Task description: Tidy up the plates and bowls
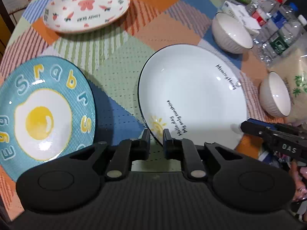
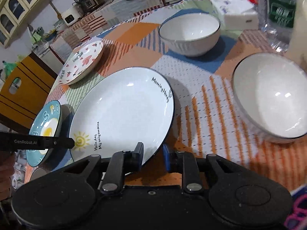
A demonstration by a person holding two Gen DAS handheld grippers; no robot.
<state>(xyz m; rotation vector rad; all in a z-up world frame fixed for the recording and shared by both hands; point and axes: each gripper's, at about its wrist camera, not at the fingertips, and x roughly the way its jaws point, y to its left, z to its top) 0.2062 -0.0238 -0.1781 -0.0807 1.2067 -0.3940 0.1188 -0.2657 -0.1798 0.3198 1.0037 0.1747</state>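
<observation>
A large white plate [image 1: 191, 95] [image 2: 122, 111] with a sun drawing and black lettering lies on the patchwork tablecloth. My left gripper [image 1: 156, 139] is shut on its near-left rim, by the sun; its finger [image 2: 63, 142] shows in the right wrist view. My right gripper [image 2: 153, 154] straddles the near-right rim with its jaws slightly apart, and a gap shows beside the blue pad. Its finger [image 1: 243, 128] shows in the left wrist view. A blue fried-egg plate [image 1: 44, 111] [image 2: 46, 132] sits left. A pink bear plate [image 1: 86, 7] [image 2: 82, 61] lies farther back. Two white bowls [image 1: 232, 32] [image 1: 276, 94] stand right.
Water bottles [image 1: 278, 28] [image 2: 278, 9] and a tissue pack [image 1: 243, 15] [image 2: 239, 13] crowd the far right of the table. A wooden chair [image 2: 25, 88] stands beyond the table's left edge. Kitchen counters with appliances lie behind.
</observation>
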